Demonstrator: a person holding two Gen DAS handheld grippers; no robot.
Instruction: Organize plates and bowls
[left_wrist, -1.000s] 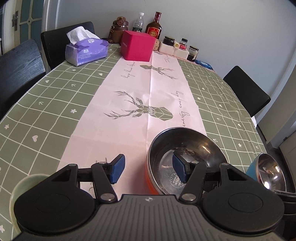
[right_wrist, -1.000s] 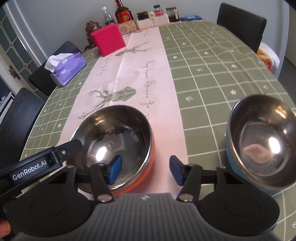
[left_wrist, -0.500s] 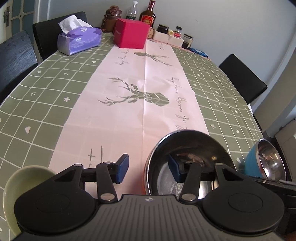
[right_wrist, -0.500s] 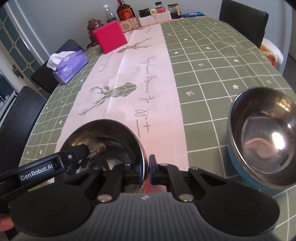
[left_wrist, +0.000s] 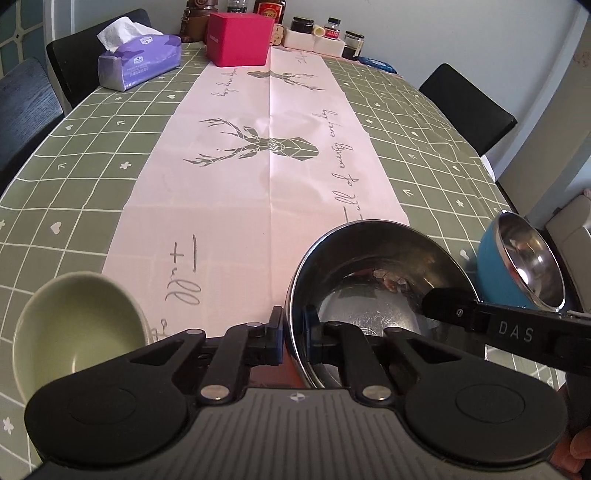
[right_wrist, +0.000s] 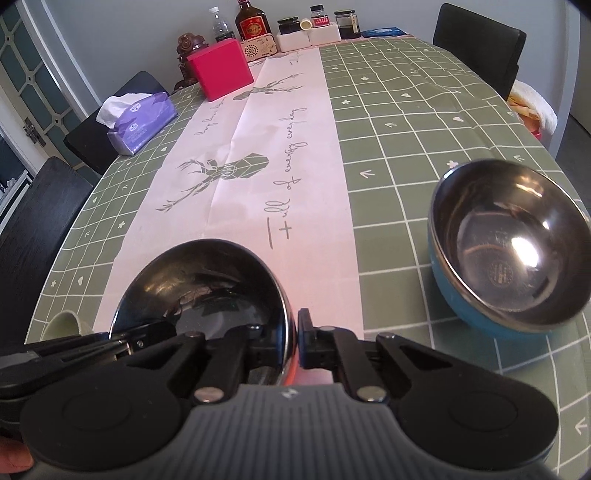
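Left gripper (left_wrist: 293, 334) and right gripper (right_wrist: 295, 341) each pinch opposite rims of the orange steel bowl (left_wrist: 376, 291) near the table edge. Blue bowl (right_wrist: 509, 251) stands right; green bowl (left_wrist: 77, 325) left.

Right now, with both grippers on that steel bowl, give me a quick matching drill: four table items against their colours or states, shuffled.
Items:
1. orange bowl
2. blue bowl
3. green bowl
4. tissue pack

States:
A. purple, far left of table
B. empty, left of left gripper
C. rim clamped from both sides
D. free-standing, right of right gripper

Pairs: 1-C, 2-D, 3-B, 4-A
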